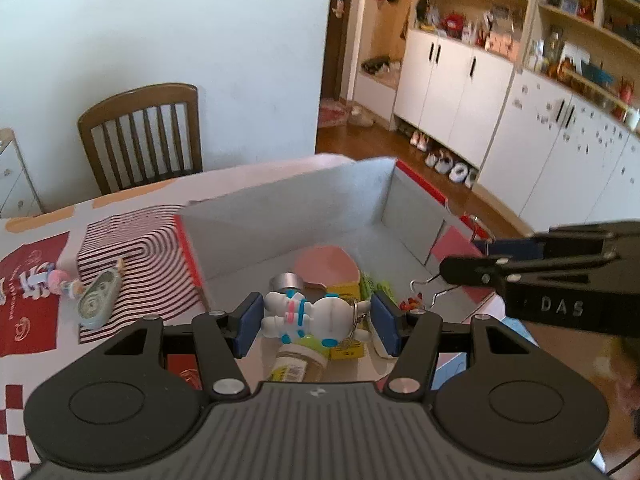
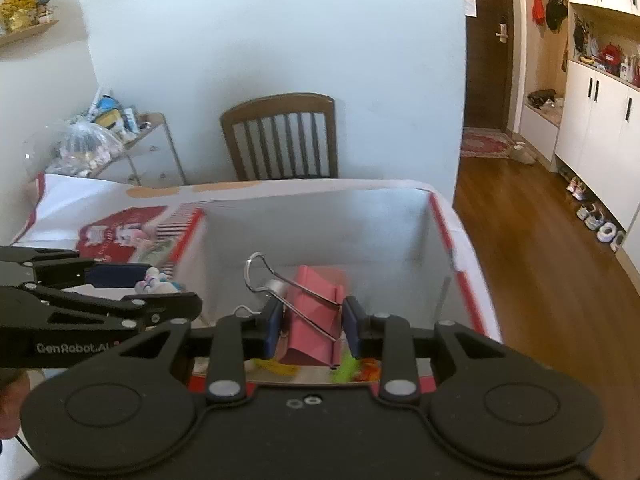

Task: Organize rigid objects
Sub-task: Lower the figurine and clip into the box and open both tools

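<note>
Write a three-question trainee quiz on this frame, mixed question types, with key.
1. True or false: the left gripper is shut on an astronaut keychain figure.
2. What does the right gripper hold? A) table tennis paddle B) pink binder clip C) tape roll
3. Fill in: both grippers are above the open grey ___.

Key: 1 true. 2 B, the pink binder clip. 3 box.
</note>
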`<move>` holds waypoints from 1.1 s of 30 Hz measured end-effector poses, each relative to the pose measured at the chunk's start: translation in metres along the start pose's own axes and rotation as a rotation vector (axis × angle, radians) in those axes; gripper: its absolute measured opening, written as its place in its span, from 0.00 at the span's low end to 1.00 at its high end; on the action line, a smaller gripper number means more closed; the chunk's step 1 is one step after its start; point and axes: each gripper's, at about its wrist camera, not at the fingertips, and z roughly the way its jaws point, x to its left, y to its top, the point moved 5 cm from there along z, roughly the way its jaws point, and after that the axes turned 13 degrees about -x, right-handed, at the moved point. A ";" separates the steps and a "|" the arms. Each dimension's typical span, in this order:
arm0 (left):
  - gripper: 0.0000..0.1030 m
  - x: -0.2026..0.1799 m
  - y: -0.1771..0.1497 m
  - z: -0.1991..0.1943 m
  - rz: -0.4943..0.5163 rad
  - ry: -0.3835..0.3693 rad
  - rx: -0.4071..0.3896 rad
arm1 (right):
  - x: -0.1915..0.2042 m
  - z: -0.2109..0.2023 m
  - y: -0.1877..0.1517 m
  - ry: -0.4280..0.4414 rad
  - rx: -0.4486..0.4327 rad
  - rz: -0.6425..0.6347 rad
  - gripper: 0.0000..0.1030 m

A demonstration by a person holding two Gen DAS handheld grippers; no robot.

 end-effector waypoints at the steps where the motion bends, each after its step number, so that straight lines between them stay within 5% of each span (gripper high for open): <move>1: 0.56 -0.003 -0.002 0.006 0.003 0.000 0.014 | -0.006 0.004 -0.001 0.005 0.012 0.001 0.30; 18: 0.56 -0.004 -0.001 0.098 0.036 0.149 0.129 | -0.039 0.073 -0.030 0.056 0.182 -0.057 0.30; 33: 0.57 -0.003 -0.012 0.131 -0.031 0.135 0.277 | -0.036 0.091 -0.045 0.071 0.305 -0.096 0.30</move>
